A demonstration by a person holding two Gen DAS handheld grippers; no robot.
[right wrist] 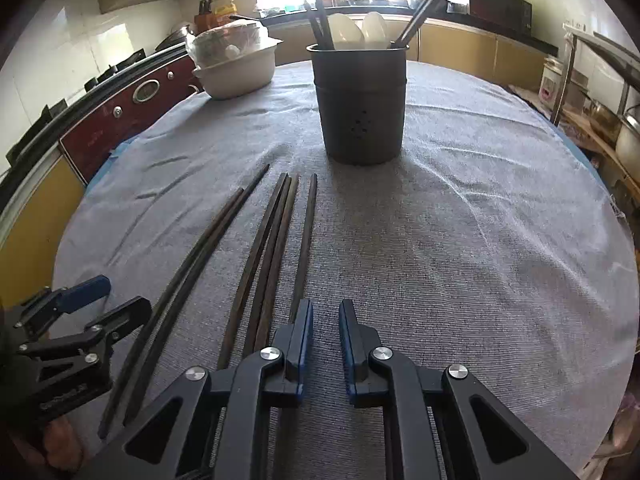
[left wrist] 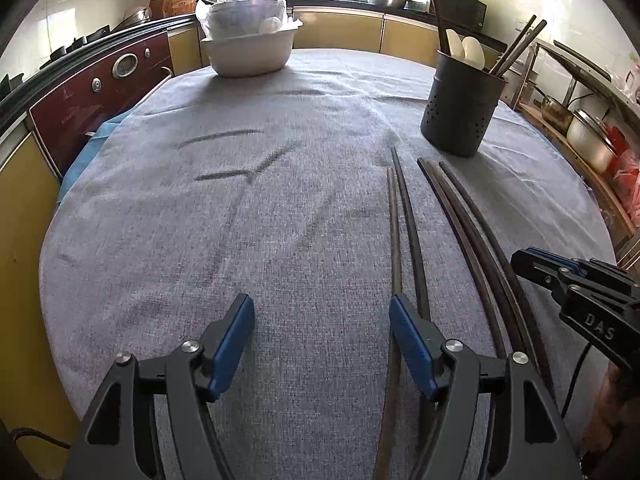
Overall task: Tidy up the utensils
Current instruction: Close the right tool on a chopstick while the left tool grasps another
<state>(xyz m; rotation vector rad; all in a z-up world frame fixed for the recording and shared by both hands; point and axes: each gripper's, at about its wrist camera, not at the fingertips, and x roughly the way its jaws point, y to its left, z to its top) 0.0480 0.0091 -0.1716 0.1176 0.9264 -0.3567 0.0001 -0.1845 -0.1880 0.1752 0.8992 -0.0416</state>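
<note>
**Short of the holder: five chopsticks to pick up**

Short of the dark holder (right wrist: 362, 108), on my side of it, five loose chopsticks (right wrist: 276, 256) lie flat on the grey cloth of the table (right wrist: 500, 248), all pointing roughly toward the holder. Two sit a little apart to the left, two more touch along their length, and a single chopstick (right wrist: 305, 248) lies nearest the line to the holder. Inside the holder I can see two white spoons (right wrist: 362, 32) and several chopsticks already standing upright, so I judge the sorting is partly done and the step in hand is collecting the ones on the cloth.

My right tool (right wrist: 323, 312) hovers low over the near end of that single chopstick, its jaws narrowly parted with nothing between them; the left pad (right wrist: 305, 340) sits right over the stick's end. My left tool (left wrist: 322, 308) is spread wide and empty, close beside the leftmost pair, with its right pad (left wrist: 404, 320) over their near ends.

Next, I think, the right tool needs to drop so the pads straddle the thin stick, close on it near the end, lift it clear and tip it upright into the holder. The stick is slim and lies flush on the cloth, so the pads must reach right down or they will slide over it.

Beyond the holder to the left, a white basin (right wrist: 236, 76) holds a wrapped bowl, well out of my path.
</note>
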